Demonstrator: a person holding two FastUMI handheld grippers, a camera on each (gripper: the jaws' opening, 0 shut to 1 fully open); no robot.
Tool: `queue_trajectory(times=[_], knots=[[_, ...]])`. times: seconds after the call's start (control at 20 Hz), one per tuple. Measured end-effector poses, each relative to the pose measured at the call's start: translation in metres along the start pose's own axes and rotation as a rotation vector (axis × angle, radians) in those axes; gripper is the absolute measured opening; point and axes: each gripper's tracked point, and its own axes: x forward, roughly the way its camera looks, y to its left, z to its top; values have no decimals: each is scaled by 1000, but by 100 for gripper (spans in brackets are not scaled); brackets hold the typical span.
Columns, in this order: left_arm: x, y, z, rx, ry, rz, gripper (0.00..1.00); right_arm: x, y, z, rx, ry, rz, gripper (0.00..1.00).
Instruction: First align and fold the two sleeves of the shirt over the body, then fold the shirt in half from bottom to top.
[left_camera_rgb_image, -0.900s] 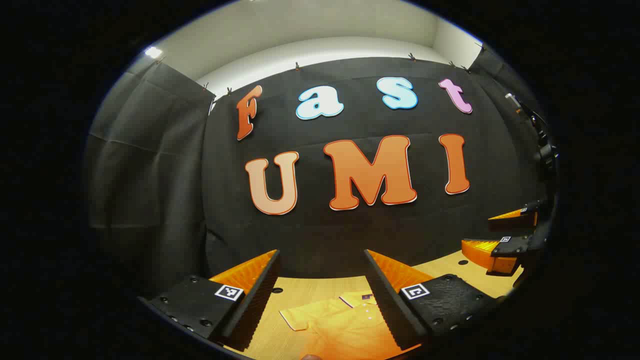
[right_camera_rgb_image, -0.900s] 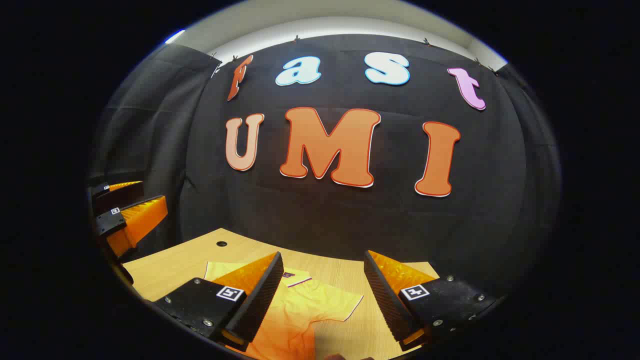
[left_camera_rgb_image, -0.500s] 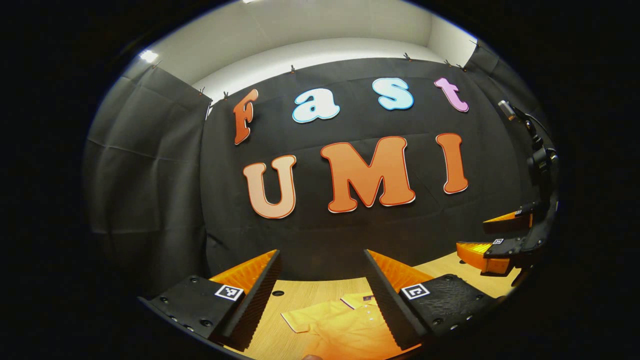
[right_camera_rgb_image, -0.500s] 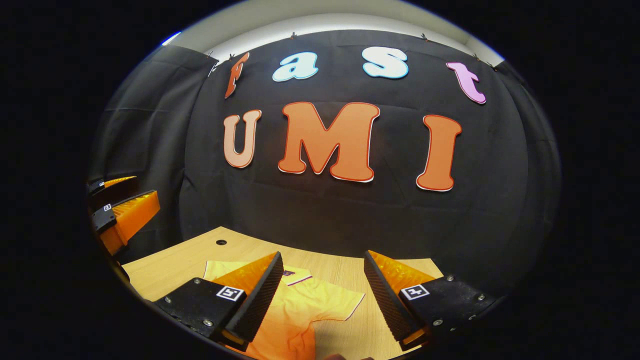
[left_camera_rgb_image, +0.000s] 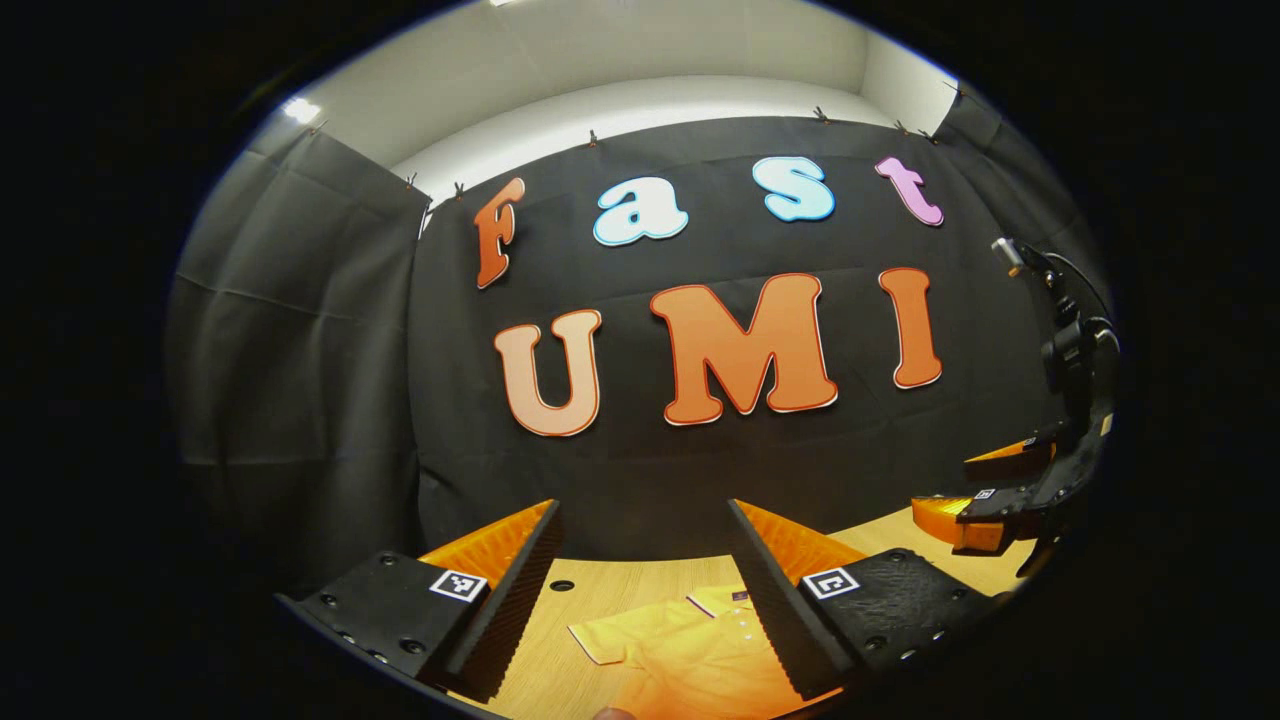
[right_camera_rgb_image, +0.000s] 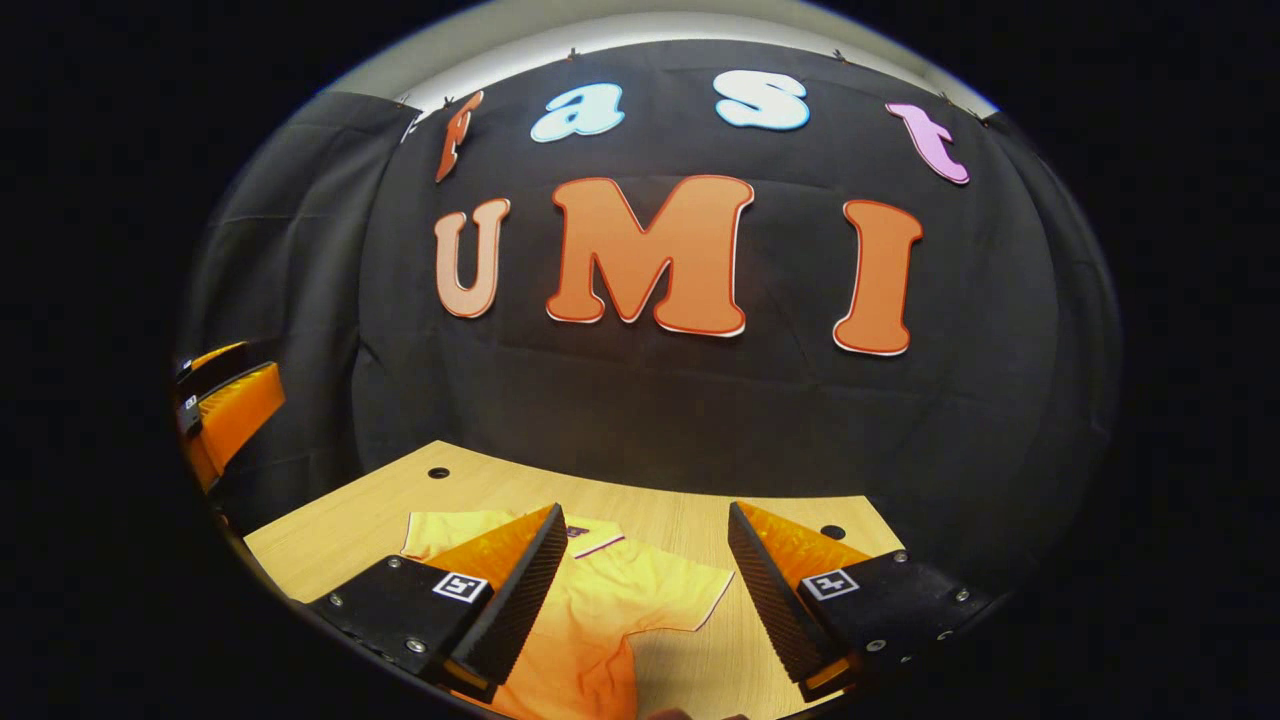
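Left tool (left_camera_rgb_image: 645, 560) hangs wide above the desk (left_camera_rgb_image: 560, 640), with the yellow shirt (left_camera_rgb_image: 690, 655) flat below and the right tool (left_camera_rgb_image: 985, 495) off to the side. Right gripper view: right tool (right_camera_rgb_image: 645, 565) gapes wide over the shirt (right_camera_rgb_image: 620, 620), sleeves spread flat.

We find both cameras raised above the desk (left_camera_rgb_image: 600, 585), facing the booth's back wall from well apart. The left gripper view and right gripper view share the spread shirt (right_camera_rgb_image: 620, 610) below.
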Motion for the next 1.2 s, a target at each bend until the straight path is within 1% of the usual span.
queue_trajectory(times=[0.15,0.3,0.5,0.65,0.75,0.9,1.2], knots=[[-3,5,-7,-5,22,9,99,20,-15,-23,12,90,-25,98],[-7,13,-14,-5,50,27,99,45,-26,-53,38,204,-29,98],[-17,31,-23,5,80,91,99,74,-33,-92,116,381,-23,99],[-23,38,-30,15,109,138,99,90,-37,-118,137,474,-13,99],[-27,38,-35,14,130,156,99,103,-41,-132,130,531,-2,99],[-33,33,-47,8,176,162,99,118,-39,-155,186,625,27,99],[-40,23,-58,29,243,187,99,149,-57,-208,175,782,17,98]])
